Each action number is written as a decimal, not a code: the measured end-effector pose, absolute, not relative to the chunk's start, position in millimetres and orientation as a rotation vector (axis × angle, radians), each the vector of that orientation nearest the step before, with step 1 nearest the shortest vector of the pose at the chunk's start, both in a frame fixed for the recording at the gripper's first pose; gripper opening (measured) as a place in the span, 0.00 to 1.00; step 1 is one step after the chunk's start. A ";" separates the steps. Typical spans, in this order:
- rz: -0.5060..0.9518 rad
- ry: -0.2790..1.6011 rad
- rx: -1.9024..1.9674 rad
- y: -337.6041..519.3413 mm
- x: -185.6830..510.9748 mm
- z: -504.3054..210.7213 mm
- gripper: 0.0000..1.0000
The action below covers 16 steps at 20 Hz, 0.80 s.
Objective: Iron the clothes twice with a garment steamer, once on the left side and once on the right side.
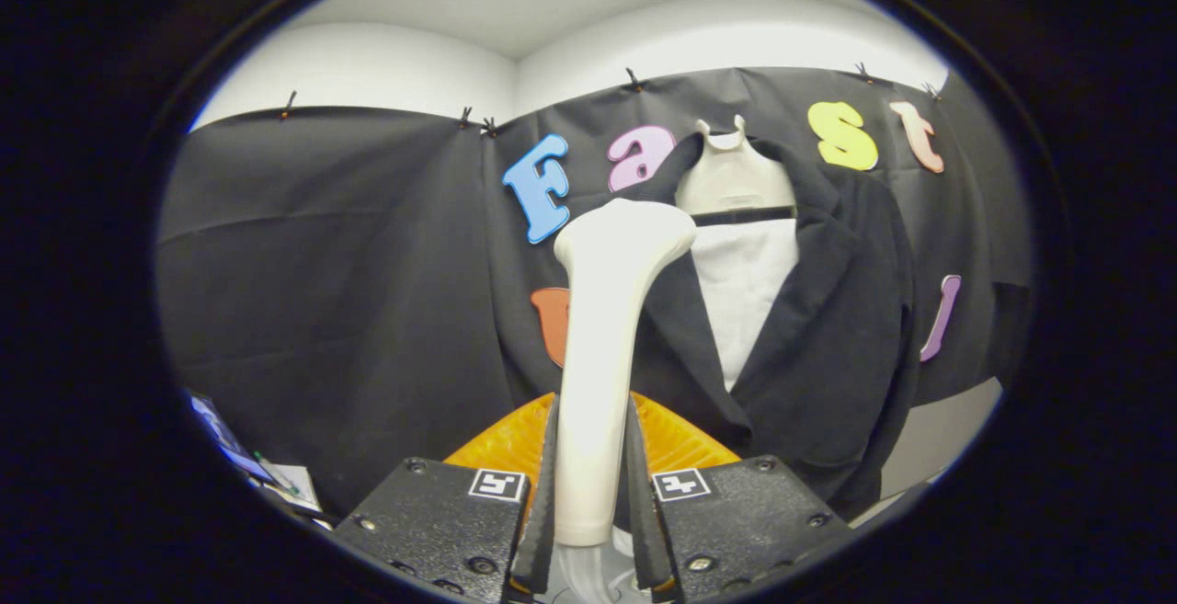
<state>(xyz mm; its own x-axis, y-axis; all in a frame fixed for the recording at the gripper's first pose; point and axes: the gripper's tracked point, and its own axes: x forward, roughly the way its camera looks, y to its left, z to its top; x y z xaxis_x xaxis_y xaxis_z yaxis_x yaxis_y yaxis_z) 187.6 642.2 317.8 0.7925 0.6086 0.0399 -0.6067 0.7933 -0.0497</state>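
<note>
My gripper (591,484) is shut on the white handle of a garment steamer (602,347), both fingers pressing its sides. The steamer stands upright between the fingers, and its wide head reaches up to the left shoulder of a black jacket (828,310). The jacket hangs on a white mannequin form (736,186) in front of the black cloth wall, open at the front over a white panel (743,291). The steamer head sits against or just in front of the jacket's left lapel; I cannot tell whether it touches. A clear hose (579,576) leaves the handle's base.
An orange ribbed object (680,443) lies just beyond the fingers, under the jacket's hem. Papers and a screen (248,461) sit low to the left. The black cloth wall (322,264) spans the back, with a pale wall above it.
</note>
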 end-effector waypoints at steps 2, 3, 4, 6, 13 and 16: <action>0.654 -0.066 -0.046 654.5 197.7 322.0 0.37; 0.650 -0.064 -0.055 659.0 201.1 321.0 0.37; 0.648 -0.059 -0.062 664.5 203.6 317.2 0.37; 0.648 -0.034 -0.062 667.9 210.6 305.0 0.37; 0.623 0.055 -0.075 663.5 247.7 259.9 0.37; 0.616 0.077 -0.085 655.8 245.0 239.7 0.37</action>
